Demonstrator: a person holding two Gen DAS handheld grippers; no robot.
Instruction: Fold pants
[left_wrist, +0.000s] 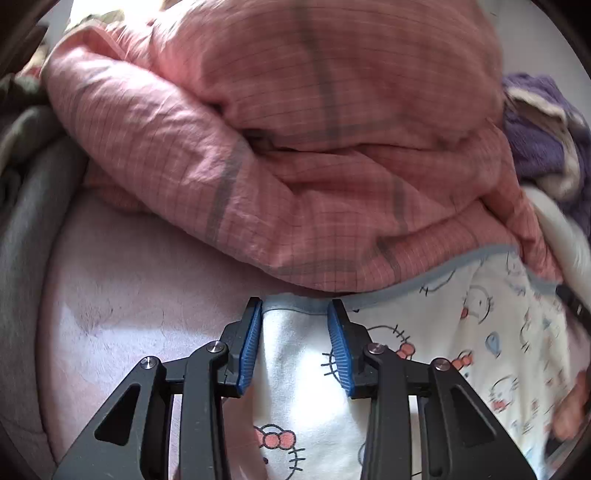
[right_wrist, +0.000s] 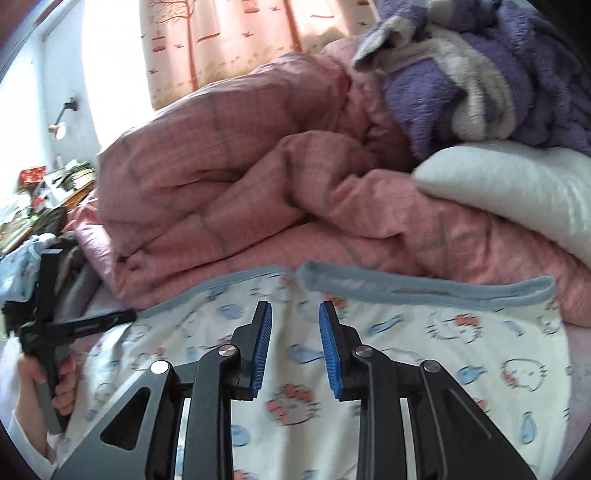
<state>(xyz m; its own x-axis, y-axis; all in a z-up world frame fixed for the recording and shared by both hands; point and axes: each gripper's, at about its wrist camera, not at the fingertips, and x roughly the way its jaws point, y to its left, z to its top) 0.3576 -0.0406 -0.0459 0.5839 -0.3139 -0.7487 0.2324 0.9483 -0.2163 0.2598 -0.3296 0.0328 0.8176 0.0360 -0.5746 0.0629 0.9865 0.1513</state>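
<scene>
Right wrist: white cartoon-print fleece pants (right_wrist: 406, 354) flat below pink quilt (right_wrist: 229, 177); right gripper (right_wrist: 295, 347), left gripper (left_wrist: 295, 347) part-open, empty, poised to fold.

white cartoon-cat print pants (right_wrist: 388, 354) with grey-blue waistband (right_wrist: 424, 286) lie spread flat, waistband against the heaped bedding
</scene>
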